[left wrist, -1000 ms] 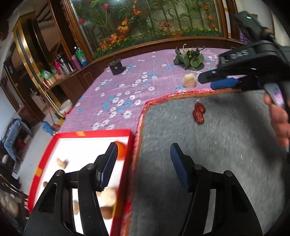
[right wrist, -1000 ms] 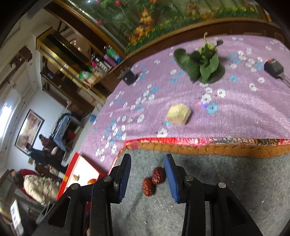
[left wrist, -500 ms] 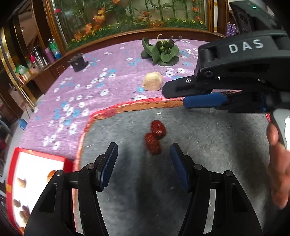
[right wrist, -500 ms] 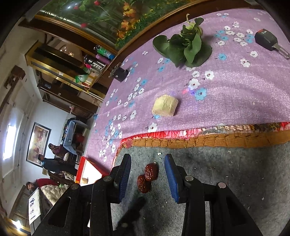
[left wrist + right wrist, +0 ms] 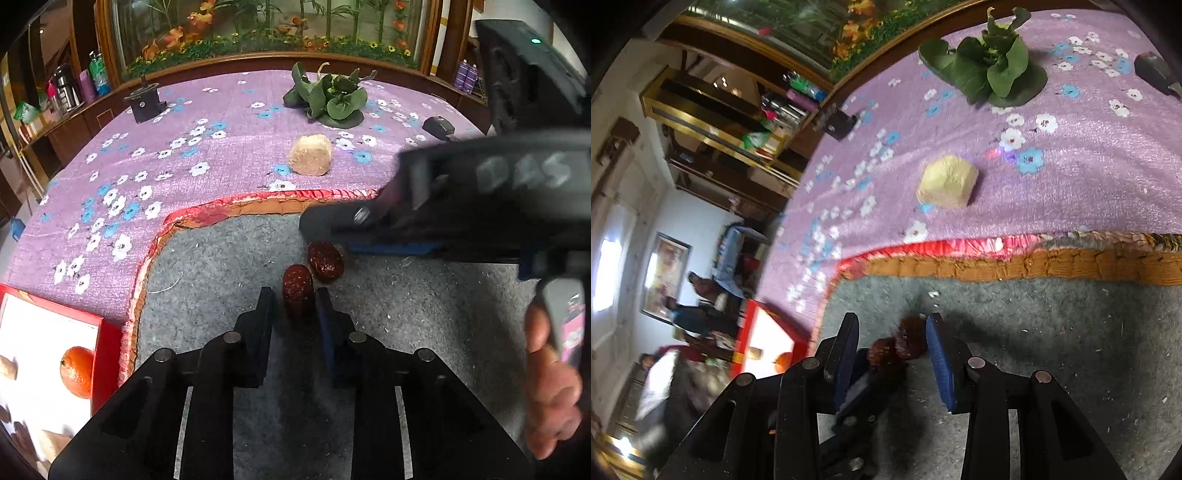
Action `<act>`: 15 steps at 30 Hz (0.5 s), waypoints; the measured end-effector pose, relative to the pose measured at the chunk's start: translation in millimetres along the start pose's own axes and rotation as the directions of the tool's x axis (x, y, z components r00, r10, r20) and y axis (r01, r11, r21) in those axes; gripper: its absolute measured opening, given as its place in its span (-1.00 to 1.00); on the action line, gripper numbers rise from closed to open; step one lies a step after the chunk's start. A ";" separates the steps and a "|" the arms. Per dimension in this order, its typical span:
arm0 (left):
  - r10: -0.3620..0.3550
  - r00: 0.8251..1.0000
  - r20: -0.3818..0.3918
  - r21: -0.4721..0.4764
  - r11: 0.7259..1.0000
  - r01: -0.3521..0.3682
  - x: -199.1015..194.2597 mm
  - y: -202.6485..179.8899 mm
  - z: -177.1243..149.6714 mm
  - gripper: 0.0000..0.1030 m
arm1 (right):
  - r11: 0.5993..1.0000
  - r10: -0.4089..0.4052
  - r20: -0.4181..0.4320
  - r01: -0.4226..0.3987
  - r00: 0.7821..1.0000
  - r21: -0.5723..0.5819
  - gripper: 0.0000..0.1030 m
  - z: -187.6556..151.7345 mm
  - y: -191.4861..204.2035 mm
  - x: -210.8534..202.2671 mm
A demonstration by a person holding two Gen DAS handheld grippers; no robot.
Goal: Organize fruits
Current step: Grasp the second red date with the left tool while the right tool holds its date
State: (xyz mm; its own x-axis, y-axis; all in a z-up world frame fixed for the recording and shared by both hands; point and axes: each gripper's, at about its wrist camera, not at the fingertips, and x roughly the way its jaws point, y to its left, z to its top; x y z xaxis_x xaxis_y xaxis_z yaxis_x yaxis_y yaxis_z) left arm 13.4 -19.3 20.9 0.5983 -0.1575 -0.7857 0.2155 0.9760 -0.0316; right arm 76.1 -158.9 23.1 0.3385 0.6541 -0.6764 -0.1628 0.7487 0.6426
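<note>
Two red dates lie side by side, touching, on the grey mat near its orange-trimmed edge, on the purple flowered bench. The left gripper (image 5: 294,302) has just been closing its jaws, and they now pinch the near date (image 5: 297,288) across its narrow middle. That date's long axis runs away from the camera, roughly in line with the fingers, so the jaws bear on its long sides. The far date (image 5: 325,259) sits tilted, its long axis slanting toward the upper left in the left wrist view. The right gripper (image 5: 892,345) hangs over it with jaws partly open, one on each side, not pressing yet. Both dates look small, light and wrinkled, likely a little soft with a firm core; a mid-body hold across the short axis should suit, with gentle pressure. The red tray (image 5: 107,354), holding an orange (image 5: 77,371), waits beside the mat, apart from both dates.
</note>
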 end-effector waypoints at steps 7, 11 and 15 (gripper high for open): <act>-0.023 1.000 0.016 -0.012 1.000 0.023 -6.5 3.9 -2.6 -0.69 | 0.994 -0.092 -0.002 0.091 0.996 -0.055 -0.30 -4.7 5.3 11.9; -0.020 1.000 0.006 0.003 1.000 0.020 -1.5 3.5 -2.1 -0.69 | 0.967 -0.201 0.021 0.202 0.979 -0.158 -0.48 -11.4 19.4 17.8; -0.045 0.999 -0.011 -0.026 0.999 0.045 5.6 9.4 5.0 -0.68 | 0.937 -0.271 0.033 0.271 0.962 -0.222 -0.64 -13.6 26.1 22.2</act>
State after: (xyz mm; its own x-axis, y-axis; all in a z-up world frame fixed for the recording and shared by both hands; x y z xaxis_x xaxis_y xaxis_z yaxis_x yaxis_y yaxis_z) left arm 22.7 -11.8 19.2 0.5791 -0.1998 -0.7904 0.2219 0.9715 -0.0830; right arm 66.7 -123.3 19.9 0.4004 0.4232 -0.8127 -0.2668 0.9024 0.3384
